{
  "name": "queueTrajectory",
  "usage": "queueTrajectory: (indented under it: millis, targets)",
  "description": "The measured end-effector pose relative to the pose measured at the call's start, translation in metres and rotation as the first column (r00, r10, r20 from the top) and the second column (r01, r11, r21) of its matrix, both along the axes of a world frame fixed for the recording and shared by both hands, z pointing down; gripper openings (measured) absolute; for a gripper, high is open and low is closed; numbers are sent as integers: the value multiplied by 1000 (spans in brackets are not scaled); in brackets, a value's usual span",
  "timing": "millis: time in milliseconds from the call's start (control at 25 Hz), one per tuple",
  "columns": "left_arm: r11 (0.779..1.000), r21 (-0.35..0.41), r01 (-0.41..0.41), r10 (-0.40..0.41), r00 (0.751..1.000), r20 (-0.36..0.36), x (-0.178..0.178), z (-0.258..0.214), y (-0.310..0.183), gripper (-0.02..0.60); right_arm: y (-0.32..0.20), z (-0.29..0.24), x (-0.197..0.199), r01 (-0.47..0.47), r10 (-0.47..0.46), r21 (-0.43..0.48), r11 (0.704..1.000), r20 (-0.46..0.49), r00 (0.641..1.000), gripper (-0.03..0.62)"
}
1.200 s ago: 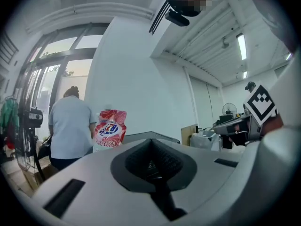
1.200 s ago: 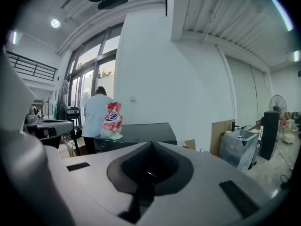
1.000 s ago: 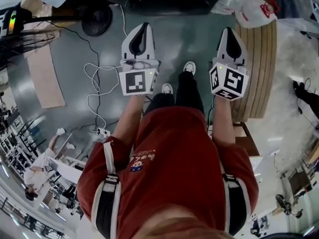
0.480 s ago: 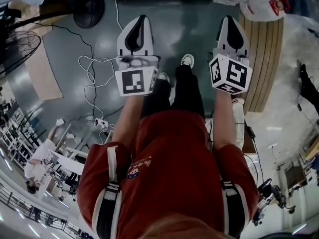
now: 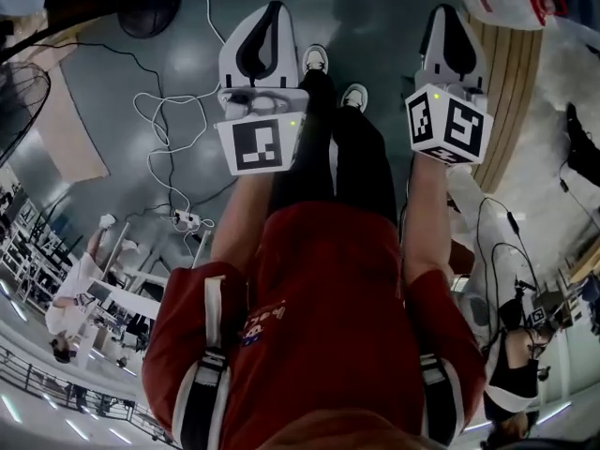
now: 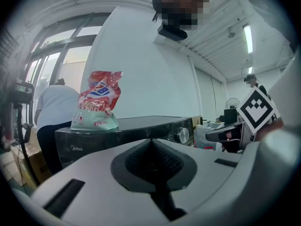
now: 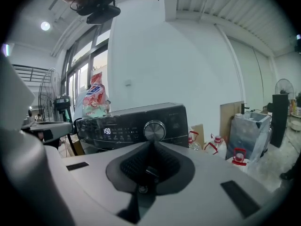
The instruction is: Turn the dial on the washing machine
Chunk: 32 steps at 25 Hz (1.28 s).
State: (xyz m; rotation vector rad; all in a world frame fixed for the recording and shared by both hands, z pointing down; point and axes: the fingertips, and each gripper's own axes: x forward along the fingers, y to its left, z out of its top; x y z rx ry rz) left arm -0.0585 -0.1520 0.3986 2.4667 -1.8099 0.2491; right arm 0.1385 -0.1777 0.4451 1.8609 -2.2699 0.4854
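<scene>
The washing machine (image 7: 134, 121) is a dark box with a lit display and a round silver dial (image 7: 154, 130) on its front panel. In the left gripper view the washing machine (image 6: 122, 128) shows from the side, with the dial (image 6: 183, 135) at its right end. My right gripper (image 7: 150, 142) is shut and empty, pointing at the dial from a distance. My left gripper (image 6: 151, 140) is also shut with nothing in it. In the head view the left gripper (image 5: 262, 40) and right gripper (image 5: 448, 31) are held side by side above the floor; the machine is not seen there.
A red and green bag (image 6: 96, 101) lies on top of the machine. Water jugs (image 7: 217, 145) and a plastic-wrapped bin (image 7: 251, 131) stand to its right. White cables (image 5: 164, 129) trail on the floor at left, and wooden boards (image 5: 511, 92) lie at right. A person in white (image 6: 54, 112) stands behind the machine.
Both grippers have shifted toward the top of the head view. The person's feet have stepped forward, and the floor has slid by underneath.
</scene>
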Motion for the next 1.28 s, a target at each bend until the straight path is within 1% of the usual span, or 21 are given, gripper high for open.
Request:
queueTrajectory:
  millis: [80,200,360,440,520,640,680,760,880,1000,1080,1160,1200,1280]
  targets:
    - [1000,-13,-18,18,1000,-6,-9,17,-3,9,-5,10,-13,-3,3,5,1000,9,1000,44]
    - [999,-30,-18,17,1000,-16,-21,37,-11,9,-21,21,-26,-4,3,15,1000,31,1000,76]
    - [998,-50,-24,23,999,-32,-28,51,-21,9,-41,27,-35,1,-1,-2,1000,59,998,163]
    - [998,-57,-30,28,999,-36,-29,53,-24,9,-52,24,-36,-2,2,1,1000,107,994,208]
    - [997,-63,-36,33,999,-42,-29,55,-25,9,-61,20,-34,-15,13,9,1000,177,984,225]
    - [996,-68,-53,50,998,-48,-27,59,-27,9,-77,19,-30,-52,49,2,999,316,947,262]
    - [996,-71,-61,58,997,-43,-27,61,-28,9,-81,20,-27,-68,65,-3,998,349,935,274]
    - [995,-80,-66,63,997,-36,-29,65,-30,9,-87,21,-24,-91,88,-8,996,375,923,282]
    - [995,-82,-59,55,998,-43,-35,68,-37,9,-97,23,-25,-92,89,-11,996,386,918,293]
    - [995,-82,-60,57,997,-47,-27,68,-46,9,-111,22,-19,-88,85,-11,996,424,902,302]
    - [994,-89,-64,60,997,-46,-19,69,-48,9,-118,19,-13,-90,84,-10,996,467,880,298]
    - [993,-95,-67,64,997,-36,-19,73,-41,9,-115,20,-14,-84,84,-23,996,509,857,263]
    - [993,-100,-68,65,997,-33,-20,77,-36,9,-112,21,-17,-77,79,-27,997,518,851,264]
    - [991,-111,-72,69,997,-35,-21,87,-29,9,-108,26,-20,-70,72,-25,997,515,854,269]
